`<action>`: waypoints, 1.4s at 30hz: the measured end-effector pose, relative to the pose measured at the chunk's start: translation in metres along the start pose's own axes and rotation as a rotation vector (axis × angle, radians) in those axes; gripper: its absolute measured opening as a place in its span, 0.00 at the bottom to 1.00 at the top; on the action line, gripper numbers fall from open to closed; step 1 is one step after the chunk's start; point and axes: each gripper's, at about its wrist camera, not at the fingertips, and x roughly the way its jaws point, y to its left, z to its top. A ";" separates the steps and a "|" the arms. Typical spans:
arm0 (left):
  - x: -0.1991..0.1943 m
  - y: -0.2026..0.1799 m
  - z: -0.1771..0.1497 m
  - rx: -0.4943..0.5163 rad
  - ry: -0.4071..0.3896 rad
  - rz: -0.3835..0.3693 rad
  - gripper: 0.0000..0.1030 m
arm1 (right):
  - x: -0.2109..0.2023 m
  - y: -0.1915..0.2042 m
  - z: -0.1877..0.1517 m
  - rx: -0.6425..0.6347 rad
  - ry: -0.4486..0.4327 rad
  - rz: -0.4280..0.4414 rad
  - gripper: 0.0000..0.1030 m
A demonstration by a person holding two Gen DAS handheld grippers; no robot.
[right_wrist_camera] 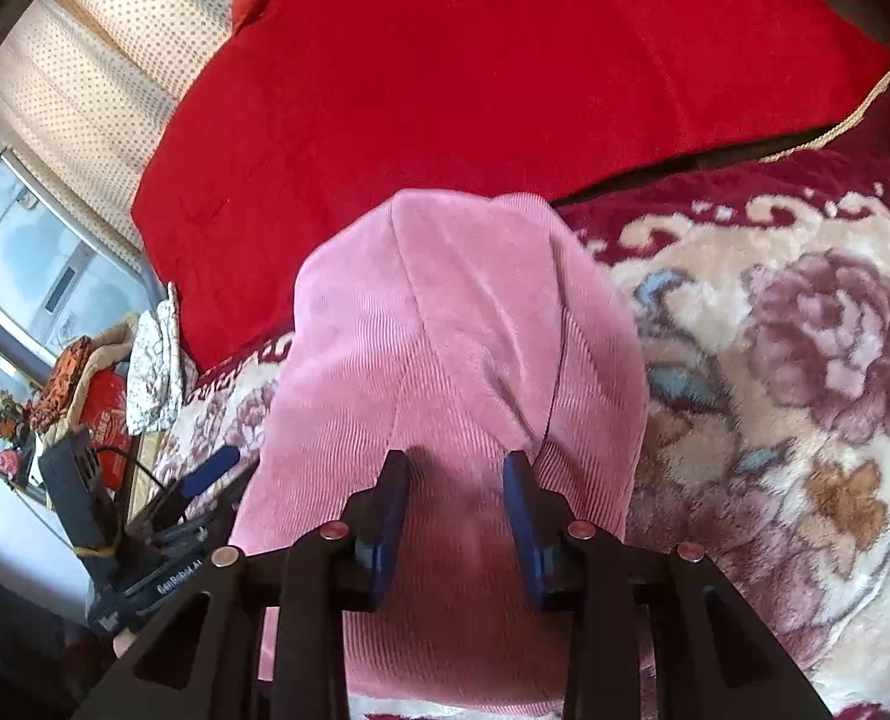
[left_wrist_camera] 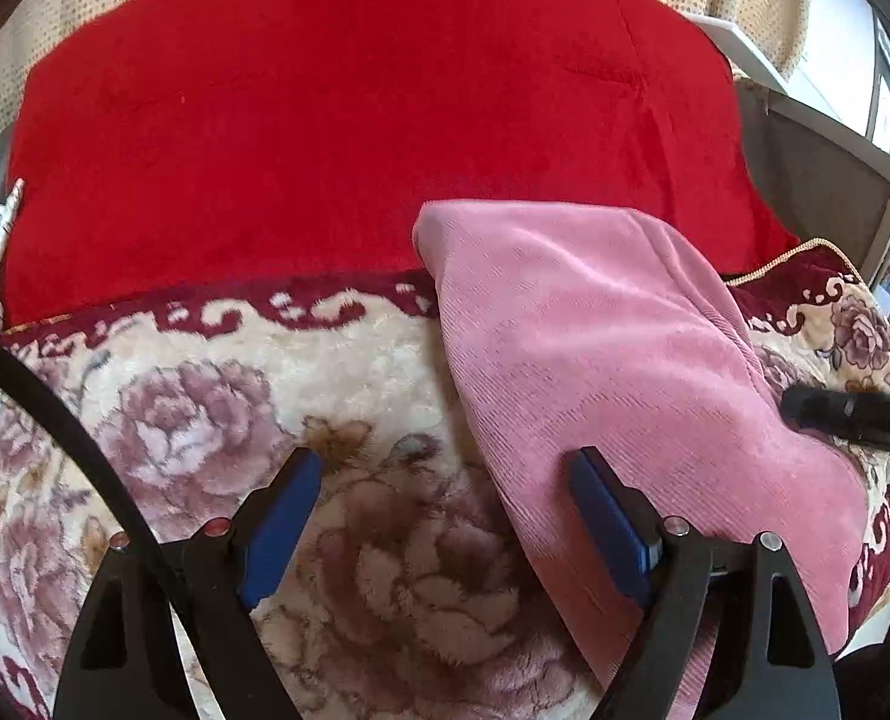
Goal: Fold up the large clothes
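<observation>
Now both tools gape above the folded pink corduroy garment [right_wrist_camera: 457, 324] on the floral plush blanket [left_wrist_camera: 216, 420]: left tool [left_wrist_camera: 445, 468] wide, right tool [right_wrist_camera: 457, 474] narrower, each empty.

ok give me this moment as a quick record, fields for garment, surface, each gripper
garment: pink ribbed garment, folded into a narrow bundle
surface: floral plush blanket, with a red blanket behind it
left gripper: open, over the floral blanket beside the garment's edge, holding nothing
right gripper: open, fingers straddling the garment, not closed on it
</observation>
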 end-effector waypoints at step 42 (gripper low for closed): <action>0.000 -0.001 -0.005 0.018 0.014 0.023 0.86 | 0.009 0.014 -0.017 -0.044 0.033 0.010 0.38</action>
